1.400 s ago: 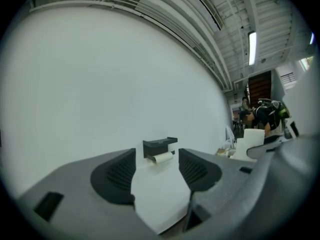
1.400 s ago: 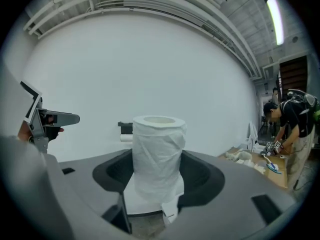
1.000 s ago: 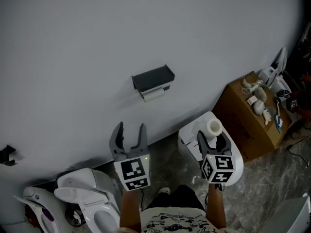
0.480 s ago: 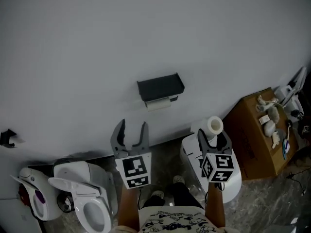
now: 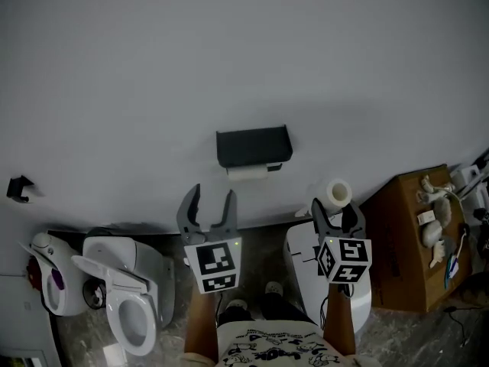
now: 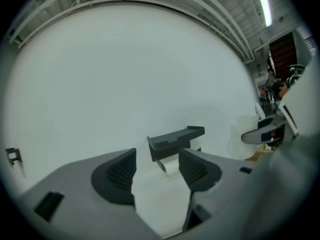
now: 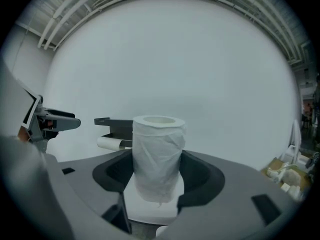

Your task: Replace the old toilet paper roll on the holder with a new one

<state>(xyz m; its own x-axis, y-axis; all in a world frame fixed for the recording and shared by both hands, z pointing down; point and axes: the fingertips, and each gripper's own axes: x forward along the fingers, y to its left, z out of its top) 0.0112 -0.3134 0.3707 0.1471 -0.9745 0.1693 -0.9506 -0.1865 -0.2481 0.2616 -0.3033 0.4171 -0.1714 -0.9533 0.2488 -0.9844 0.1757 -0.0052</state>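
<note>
On the far wall, the holder (image 5: 253,145) and its old roll (image 5: 247,172) sat lower and more central in the head view than a second before. The left gripper (image 5: 212,199), jaws apart and empty, pointed at it. The right gripper (image 5: 335,207) still clamped the new roll (image 5: 338,193) upright, right of the holder.

text: none legible | labels: none | numbers: none

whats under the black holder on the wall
Just under the black holder sits a thin white old roll. What carries the roll is hidden by the roll and the holder.
</note>
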